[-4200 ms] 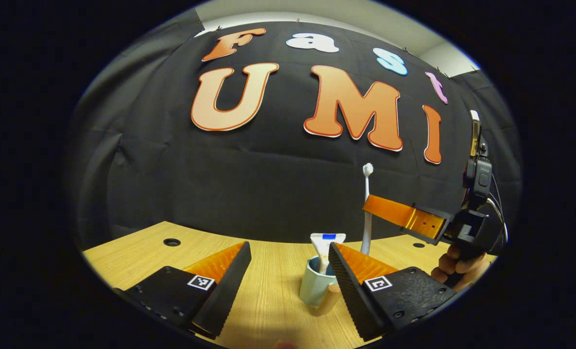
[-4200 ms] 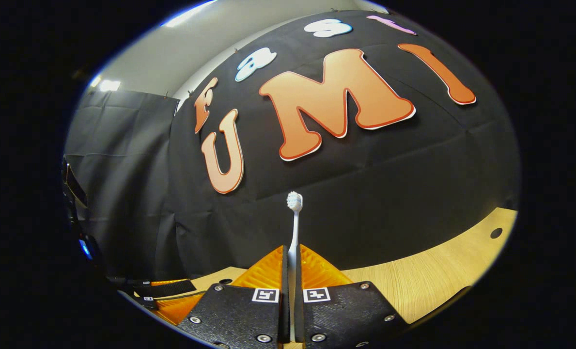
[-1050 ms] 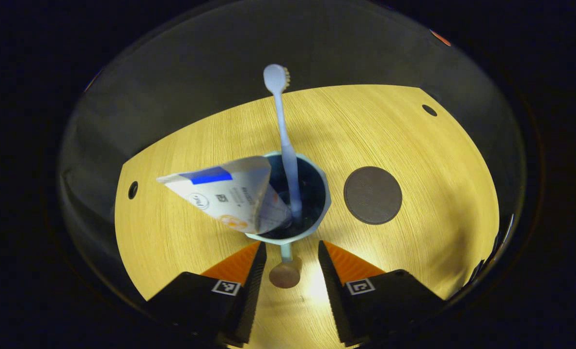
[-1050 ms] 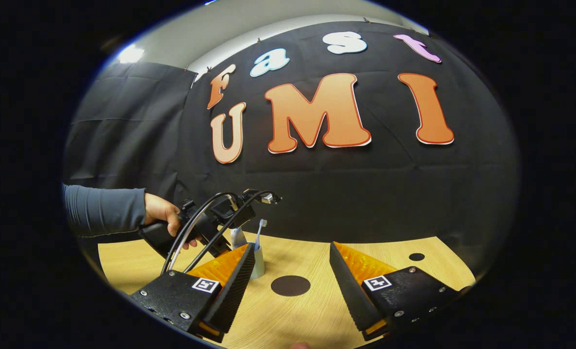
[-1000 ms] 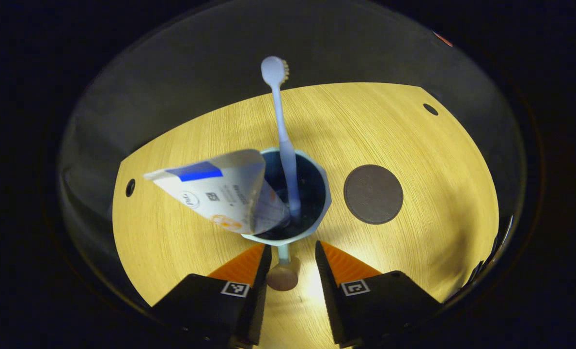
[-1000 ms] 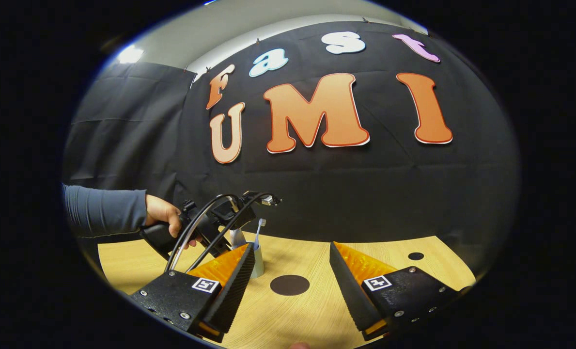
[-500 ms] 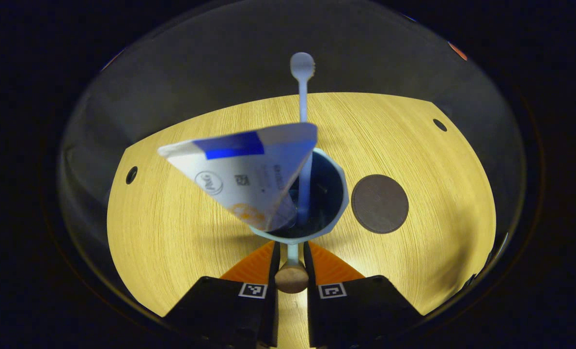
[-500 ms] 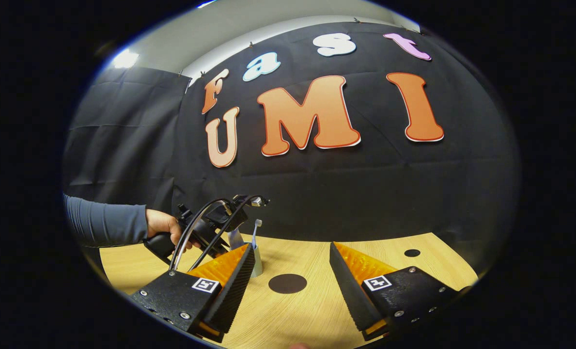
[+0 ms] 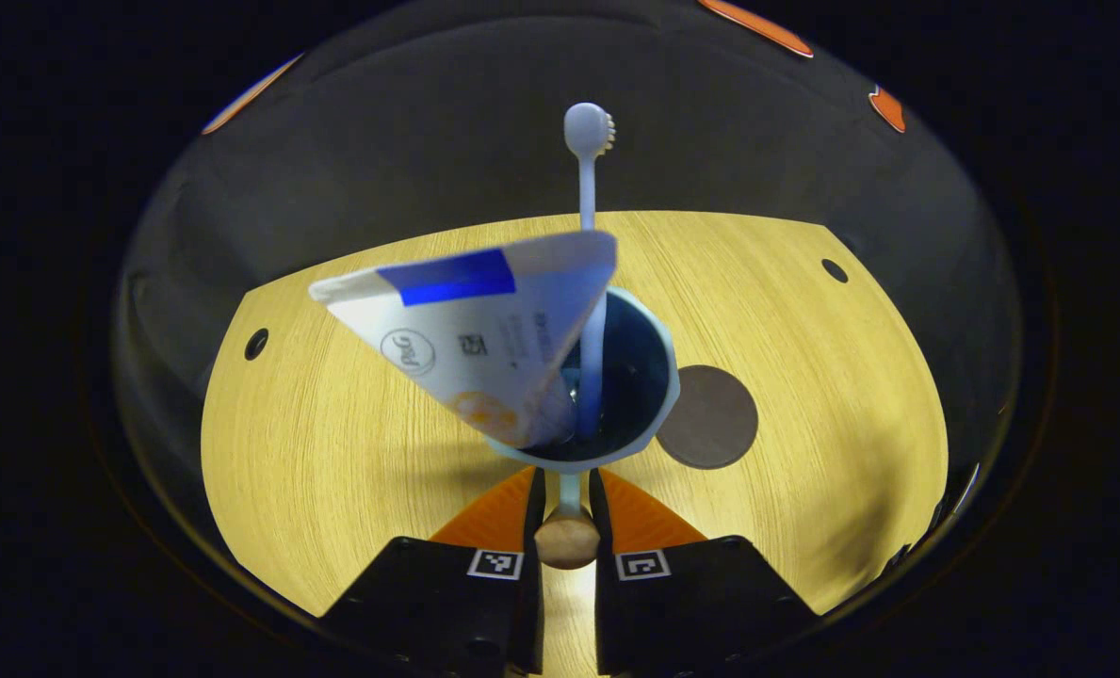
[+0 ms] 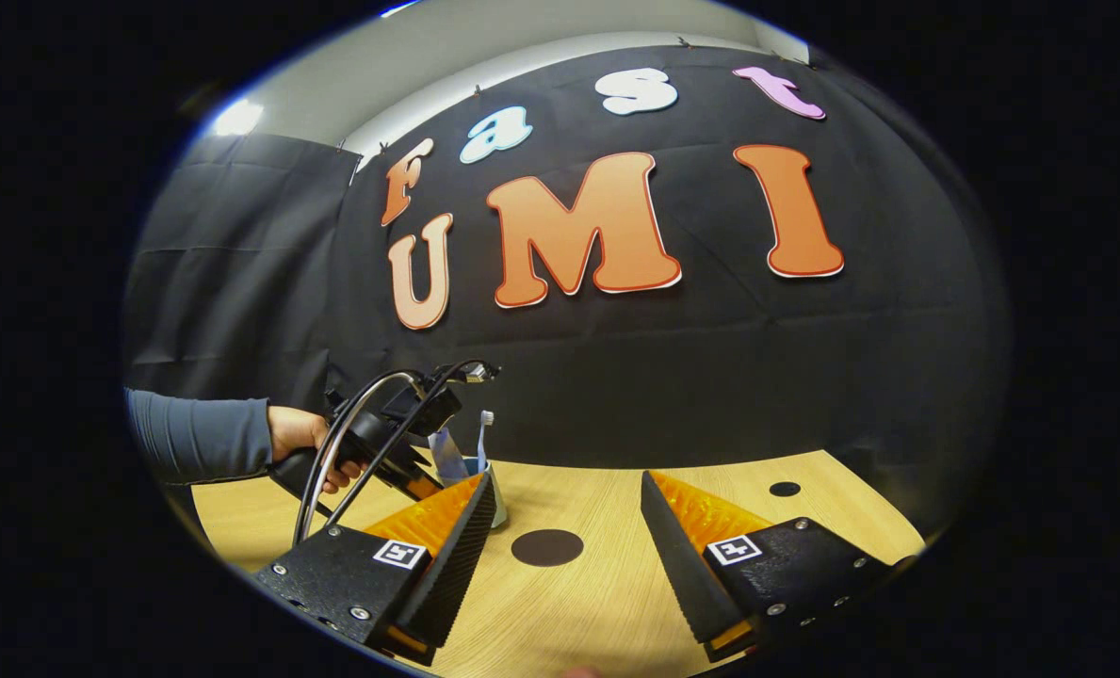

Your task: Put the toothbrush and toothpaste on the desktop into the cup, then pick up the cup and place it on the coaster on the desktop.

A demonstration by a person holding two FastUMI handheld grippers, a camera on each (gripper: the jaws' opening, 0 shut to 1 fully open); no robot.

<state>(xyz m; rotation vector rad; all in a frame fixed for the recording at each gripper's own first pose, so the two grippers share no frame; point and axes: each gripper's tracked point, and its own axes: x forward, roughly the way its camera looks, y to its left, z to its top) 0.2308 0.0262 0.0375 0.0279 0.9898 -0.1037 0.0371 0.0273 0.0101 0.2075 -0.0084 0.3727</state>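
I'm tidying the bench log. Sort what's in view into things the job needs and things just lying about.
Needed for the job:
- cup, its handle clamped by the left hand-held gripper
- toothbrush and toothpaste, both in the cup
- coaster
- right hand-held gripper, open

Just lying about:
- nothing loose on the desktop

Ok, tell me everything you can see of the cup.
The cup is pale blue-green with a faceted rim, a dark inside and a thin side handle ending in a round wooden knob. It stands upright, holding the toothpaste leaning left and the toothbrush head up. The left gripper is shut on the handle. In this view the rim overlaps the edge of the dark round coaster. Whether the base touches the wooden desktop cannot be told.
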